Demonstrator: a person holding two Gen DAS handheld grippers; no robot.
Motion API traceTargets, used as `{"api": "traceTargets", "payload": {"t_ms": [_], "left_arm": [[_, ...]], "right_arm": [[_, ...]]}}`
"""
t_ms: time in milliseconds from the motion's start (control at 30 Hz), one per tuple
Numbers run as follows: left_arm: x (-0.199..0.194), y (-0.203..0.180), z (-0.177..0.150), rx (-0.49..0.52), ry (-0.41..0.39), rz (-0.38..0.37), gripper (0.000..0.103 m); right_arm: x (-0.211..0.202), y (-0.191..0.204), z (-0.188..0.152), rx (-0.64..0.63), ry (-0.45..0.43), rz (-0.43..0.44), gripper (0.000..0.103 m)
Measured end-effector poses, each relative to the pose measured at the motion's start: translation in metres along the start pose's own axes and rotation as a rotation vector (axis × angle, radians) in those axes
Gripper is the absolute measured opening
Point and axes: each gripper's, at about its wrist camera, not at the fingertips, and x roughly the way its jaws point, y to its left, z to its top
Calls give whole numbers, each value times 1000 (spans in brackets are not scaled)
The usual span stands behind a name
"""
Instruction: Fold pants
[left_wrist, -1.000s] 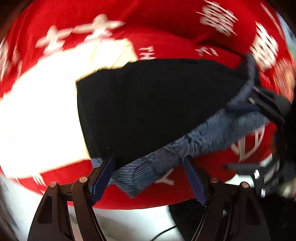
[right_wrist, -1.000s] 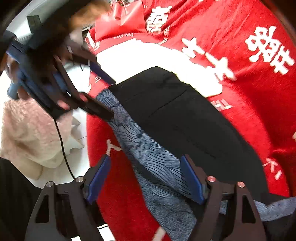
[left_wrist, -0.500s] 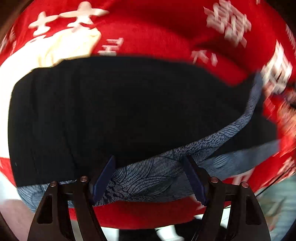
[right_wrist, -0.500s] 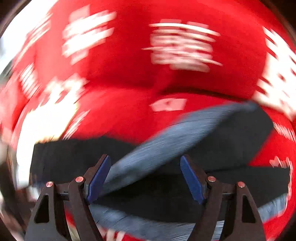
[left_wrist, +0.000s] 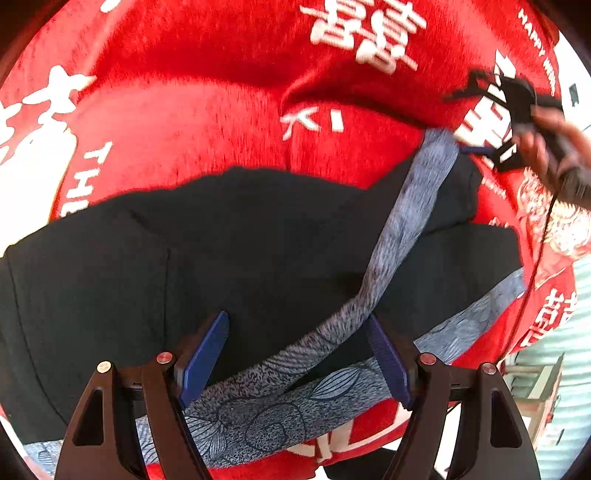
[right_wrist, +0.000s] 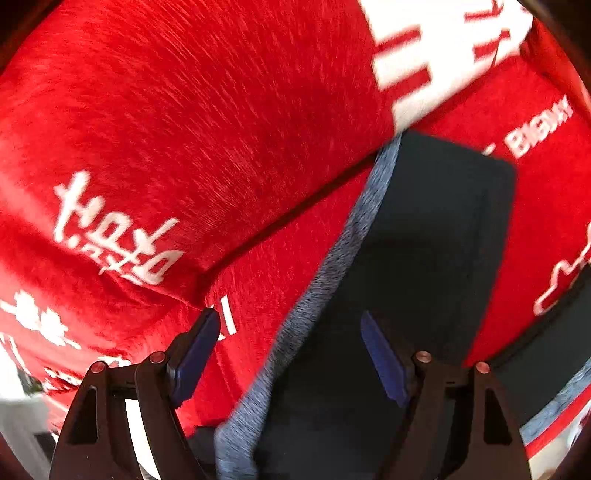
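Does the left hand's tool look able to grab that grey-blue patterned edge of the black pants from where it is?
Probably yes: the left tongs stand open right over the pants' grey-blue patterned band, with nothing lying between them.

A: What does the left gripper (left_wrist: 295, 358) look like?

B: Black angular arms with triangular cut-outs, copper-coloured screws at the joints, and ribbed blue pads on the fingers (left_wrist: 201, 363).

A: And the right gripper (right_wrist: 288, 354)?

B: The same build: black frame, copper-coloured screws, blue pads. From the left camera it is blurred, with the person's hand (left_wrist: 554, 147) bare-skinned on it and a thin black cable (left_wrist: 543, 236) hanging below.
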Motion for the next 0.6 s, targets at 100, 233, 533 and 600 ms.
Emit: {"api": "traceTargets", "payload": {"t_ms": [100, 233, 533, 600], "left_arm": [[0, -1, -4, 10, 3, -4, 77], [2, 4, -4, 5, 7, -25, 77], [2, 7, -8, 21, 21, -55, 77], [-2, 9, -8, 21, 15, -80, 77]], "right_arm": [[19, 14, -6, 1, 91, -103, 82], [37, 33, -21, -86, 86, -219, 56], [-32, 4, -72, -109, -169, -58, 5], [-69, -17, -106, -86, -298, 5, 5]]}}
